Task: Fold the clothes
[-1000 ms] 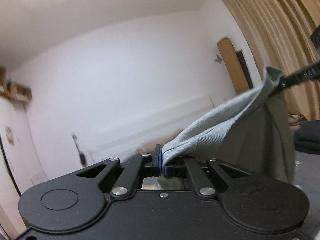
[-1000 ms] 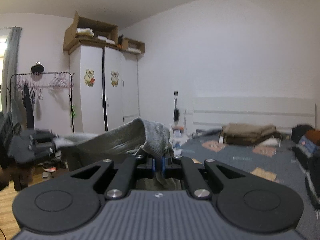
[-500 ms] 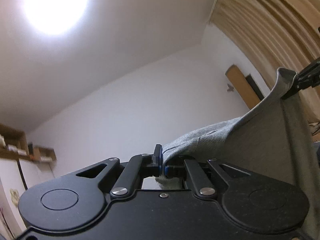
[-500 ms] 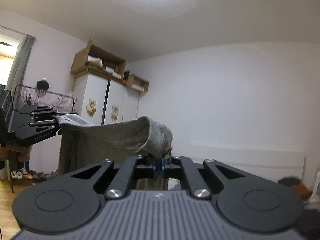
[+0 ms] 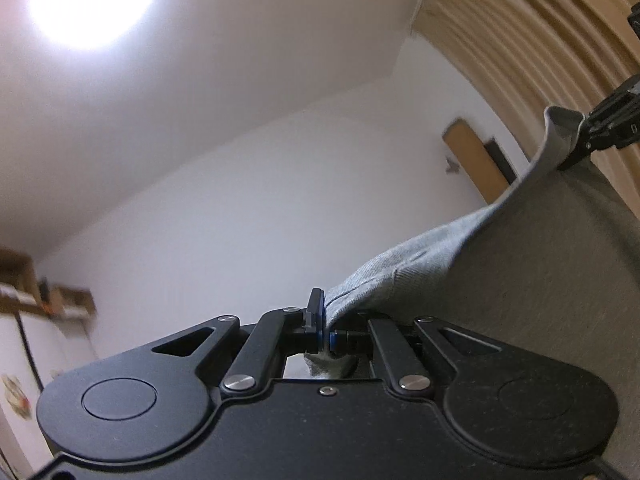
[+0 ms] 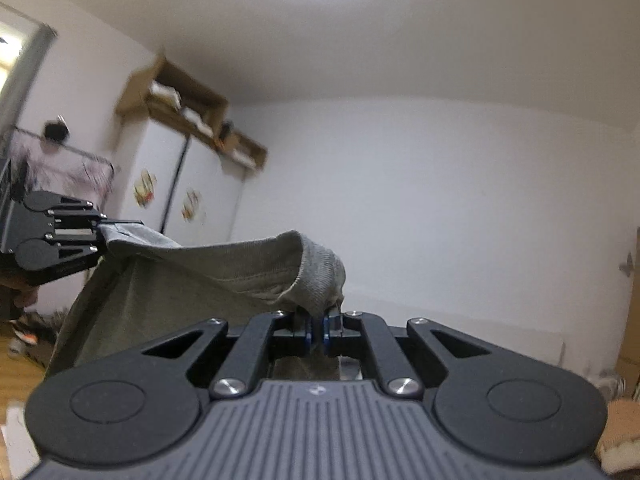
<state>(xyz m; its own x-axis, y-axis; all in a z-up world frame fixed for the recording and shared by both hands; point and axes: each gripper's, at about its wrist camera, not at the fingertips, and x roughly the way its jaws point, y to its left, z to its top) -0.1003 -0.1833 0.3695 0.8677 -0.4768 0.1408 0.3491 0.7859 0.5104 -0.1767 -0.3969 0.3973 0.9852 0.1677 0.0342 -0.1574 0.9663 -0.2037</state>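
We have the grey knit garment (image 6: 208,276) held up in the air between our two grippers, its top edge stretched like a sagging line from one to the other while the body of the cloth hangs down below, out of sight past the bottom of both views. The ribbed hem bunches over the right gripper (image 6: 316,330), whose blue-padded fingers are pressed together on a fold of the fabric. In the left wrist view, the left gripper (image 5: 326,330) pinches the other corner just as tightly, the grey cloth (image 5: 520,272) running away from it up to the far gripper at the right edge of the picture.

Around us the room sits well apart from the work: a white wardrobe (image 6: 188,184) with open cardboard boxes (image 6: 176,100) on top, a clothes rack (image 6: 64,160) at the left, tan curtains (image 5: 540,40) and a bright ceiling lamp (image 5: 92,0).

We judge this to be the opening step of a fold: the piece is lifted clear and spread so that it hangs flat. What the next move calls for, we think, is keeping both pinches firm and the top edge level and taut, then lowering the garment onto a flat surface so it lands smooth. Which surface that is we cannot tell, since neither view looks down.
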